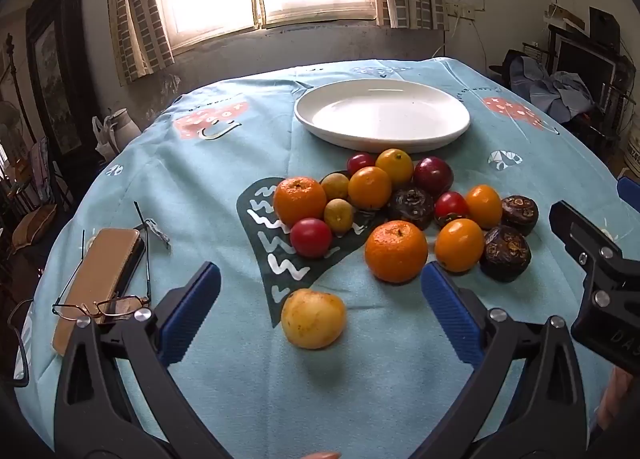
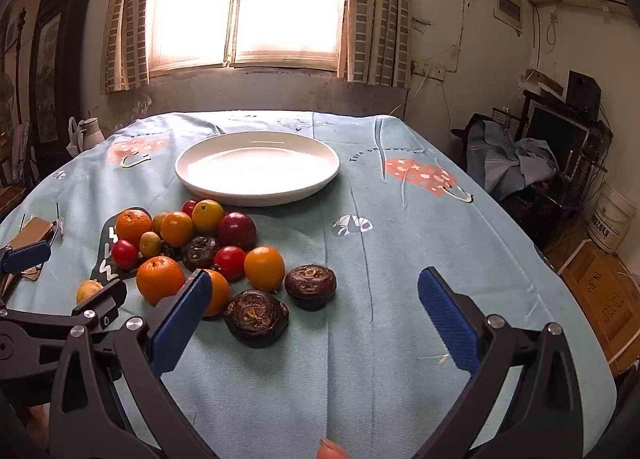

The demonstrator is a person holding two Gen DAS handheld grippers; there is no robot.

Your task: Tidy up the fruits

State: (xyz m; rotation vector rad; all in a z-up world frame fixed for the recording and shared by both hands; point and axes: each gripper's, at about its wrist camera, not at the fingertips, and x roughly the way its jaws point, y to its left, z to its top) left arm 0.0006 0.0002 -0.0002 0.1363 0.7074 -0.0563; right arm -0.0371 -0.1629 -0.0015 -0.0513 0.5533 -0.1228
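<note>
Several fruits lie in a pile (image 1: pixel 396 203) on the blue tablecloth: oranges, red plums, small green-yellow fruits and dark brown ones. The pile also shows in the right wrist view (image 2: pixel 208 255). A yellow fruit (image 1: pixel 313 318) lies apart, nearest me. An empty white plate (image 1: pixel 382 115) stands behind the pile; it shows in the right wrist view too (image 2: pixel 258 167). My left gripper (image 1: pixel 320 315) is open, its fingers on either side of the yellow fruit, just short of it. My right gripper (image 2: pixel 314 319) is open and empty, right of the pile, near a dark fruit (image 2: pixel 256 317).
A tan phone case (image 1: pixel 100 279) and a pair of glasses (image 1: pixel 104 305) lie at the table's left. The right gripper's body (image 1: pixel 592 271) sits at the right edge of the left view. A window, curtains and cluttered furniture surround the table.
</note>
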